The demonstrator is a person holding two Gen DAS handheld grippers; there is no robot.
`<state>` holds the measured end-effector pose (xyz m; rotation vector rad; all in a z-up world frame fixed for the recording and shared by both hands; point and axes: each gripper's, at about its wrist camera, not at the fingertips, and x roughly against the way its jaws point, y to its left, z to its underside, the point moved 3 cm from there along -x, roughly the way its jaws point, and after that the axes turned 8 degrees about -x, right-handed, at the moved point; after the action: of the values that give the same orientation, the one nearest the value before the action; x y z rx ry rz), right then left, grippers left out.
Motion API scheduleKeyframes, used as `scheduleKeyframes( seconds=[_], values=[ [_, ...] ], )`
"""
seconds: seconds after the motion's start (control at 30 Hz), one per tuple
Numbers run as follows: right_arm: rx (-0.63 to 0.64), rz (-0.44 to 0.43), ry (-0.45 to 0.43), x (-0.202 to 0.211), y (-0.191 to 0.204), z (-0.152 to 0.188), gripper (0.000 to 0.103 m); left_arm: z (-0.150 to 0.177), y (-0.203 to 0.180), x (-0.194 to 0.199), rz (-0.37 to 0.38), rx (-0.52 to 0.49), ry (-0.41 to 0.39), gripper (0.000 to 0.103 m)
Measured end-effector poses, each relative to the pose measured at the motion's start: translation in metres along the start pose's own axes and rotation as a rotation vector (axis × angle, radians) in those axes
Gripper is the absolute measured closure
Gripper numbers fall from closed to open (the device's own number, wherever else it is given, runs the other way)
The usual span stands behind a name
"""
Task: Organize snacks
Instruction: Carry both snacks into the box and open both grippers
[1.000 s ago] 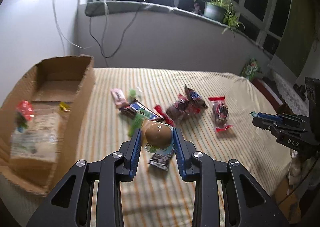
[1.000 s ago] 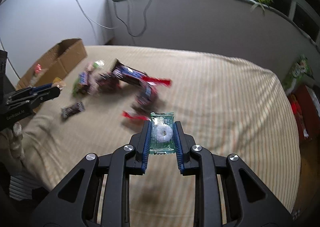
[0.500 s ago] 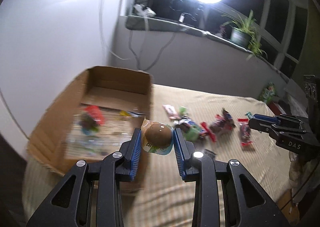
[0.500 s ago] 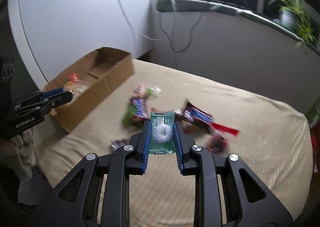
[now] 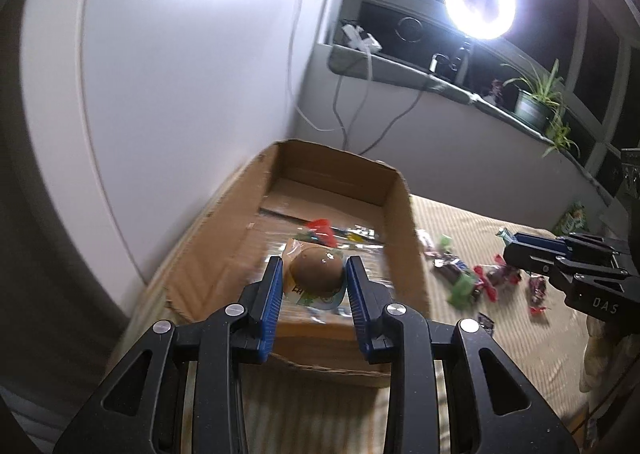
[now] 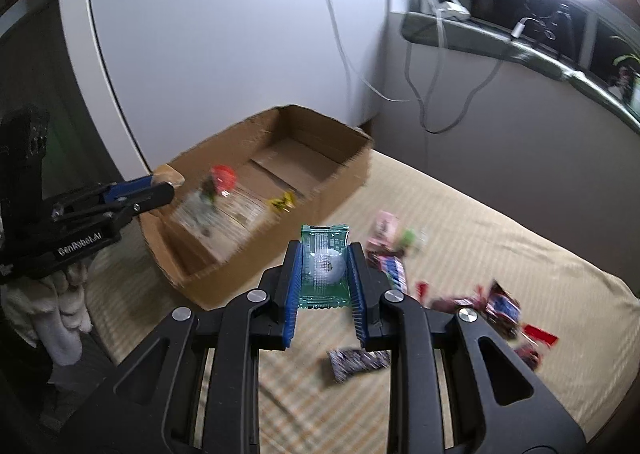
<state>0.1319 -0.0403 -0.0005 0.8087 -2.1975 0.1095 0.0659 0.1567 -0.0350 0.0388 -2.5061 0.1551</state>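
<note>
Fingers of the left gripper (image 5: 313, 283) clamping a round brown snack (image 5: 317, 275) now reach the cardboard box (image 5: 400, 222), the right gripper (image 6: 325, 274) trailing with its green packet (image 6: 325, 268), so drops look imminent.

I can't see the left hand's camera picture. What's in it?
The left gripper pinches a round brown snack in a clear wrapper, above an open cardboard box on a striped bed. More snacks lie scattered beside the box.

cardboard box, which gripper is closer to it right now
Left. The left gripper with its brown snack is over the cardboard box; the right gripper is beside it, above the bed.
</note>
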Motion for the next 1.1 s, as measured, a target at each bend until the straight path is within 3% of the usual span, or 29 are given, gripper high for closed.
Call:
scheduleKeyframes(
  seconds=[0.43, 0.8, 1.1],
  values=[
    [0.057, -0.031, 0.02, -0.056, 0.039, -0.043, 0.08, -0.004, 0.032, -0.01, -0.05, 0.024, 0.005, 0.073],
    [0.062, -0.035, 0.067, -0.105, 0.038, -0.064, 0.08, -0.013, 0.034, -0.023, -0.073, -0.006, 0.012, 0.073],
    [0.075, -0.052, 0.083, -0.116, 0.039, -0.065, 0.08, -0.013, 0.034, -0.025, -0.074, -0.006, 0.018, 0.067]
  ],
)
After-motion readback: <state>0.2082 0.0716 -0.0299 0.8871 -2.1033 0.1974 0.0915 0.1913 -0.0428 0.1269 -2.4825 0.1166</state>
